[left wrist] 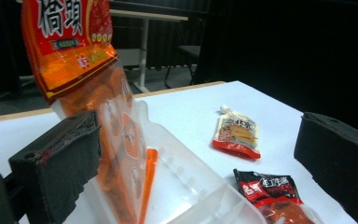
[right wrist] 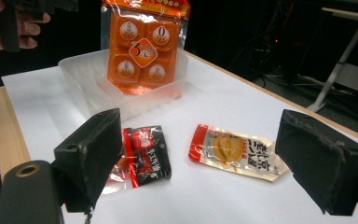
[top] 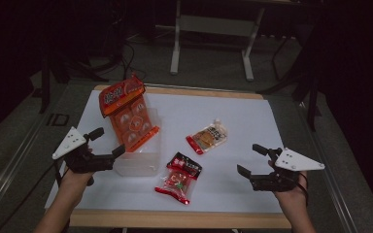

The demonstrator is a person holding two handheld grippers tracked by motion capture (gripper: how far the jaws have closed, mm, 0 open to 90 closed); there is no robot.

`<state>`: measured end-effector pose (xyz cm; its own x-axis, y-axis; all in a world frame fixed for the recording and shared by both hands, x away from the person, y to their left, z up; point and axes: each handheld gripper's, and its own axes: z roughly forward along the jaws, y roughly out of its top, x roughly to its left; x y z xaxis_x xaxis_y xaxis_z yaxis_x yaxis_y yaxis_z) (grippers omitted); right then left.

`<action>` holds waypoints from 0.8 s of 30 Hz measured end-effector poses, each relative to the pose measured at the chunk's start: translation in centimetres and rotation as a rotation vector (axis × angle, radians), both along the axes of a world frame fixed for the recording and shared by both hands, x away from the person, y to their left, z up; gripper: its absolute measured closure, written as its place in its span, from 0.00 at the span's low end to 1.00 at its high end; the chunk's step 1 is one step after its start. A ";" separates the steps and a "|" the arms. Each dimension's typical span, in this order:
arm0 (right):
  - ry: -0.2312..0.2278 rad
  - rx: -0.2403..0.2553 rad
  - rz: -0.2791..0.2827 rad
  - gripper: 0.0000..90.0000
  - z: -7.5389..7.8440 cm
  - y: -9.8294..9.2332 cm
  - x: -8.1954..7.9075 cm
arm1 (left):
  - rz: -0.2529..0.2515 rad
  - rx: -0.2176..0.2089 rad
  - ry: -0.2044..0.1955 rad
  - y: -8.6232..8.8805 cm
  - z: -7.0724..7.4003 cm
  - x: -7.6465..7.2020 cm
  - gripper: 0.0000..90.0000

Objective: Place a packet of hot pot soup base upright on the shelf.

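A tall orange snack bag (top: 127, 109) (left wrist: 105, 93) (right wrist: 143, 44) leans upright in a clear plastic tub (top: 141, 162) (left wrist: 191, 186) (right wrist: 81, 77) on the white table sheet. A red and black snack pack (top: 179, 178) (left wrist: 272, 191) (right wrist: 142, 156) lies in front of the tub. A small pouch with a red end (top: 207, 137) (left wrist: 237, 134) (right wrist: 235, 151) lies further right. My left gripper (top: 108, 142) (left wrist: 200, 158) stands open just left of the tub, holding nothing. My right gripper (top: 252, 158) (right wrist: 205, 158) is open and empty at the right, apart from both packs.
The white sheet (top: 252, 116) covers a wooden table whose front edge (top: 175, 218) is near me. Dark floor and a white table frame (top: 213, 34) lie beyond the far edge. Bare sheet lies between the pouch and my right gripper.
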<state>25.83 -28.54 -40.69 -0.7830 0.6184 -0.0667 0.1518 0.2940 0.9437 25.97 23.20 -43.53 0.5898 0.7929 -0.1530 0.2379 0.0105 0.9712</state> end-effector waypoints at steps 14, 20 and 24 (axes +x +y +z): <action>-0.004 0.004 0.025 0.16 -0.5 0.8 0.0 | -0.177 -0.003 -0.040 -3.3 -1.2 -3.3 0.04; 0.079 -0.013 0.037 0.14 -1.1 1.8 0.3 | -0.231 0.061 -0.028 -5.4 -1.8 -4.8 0.03; 0.131 0.002 0.077 0.14 -1.7 2.2 0.7 | -0.230 0.104 -0.028 -6.4 -2.3 -5.3 0.02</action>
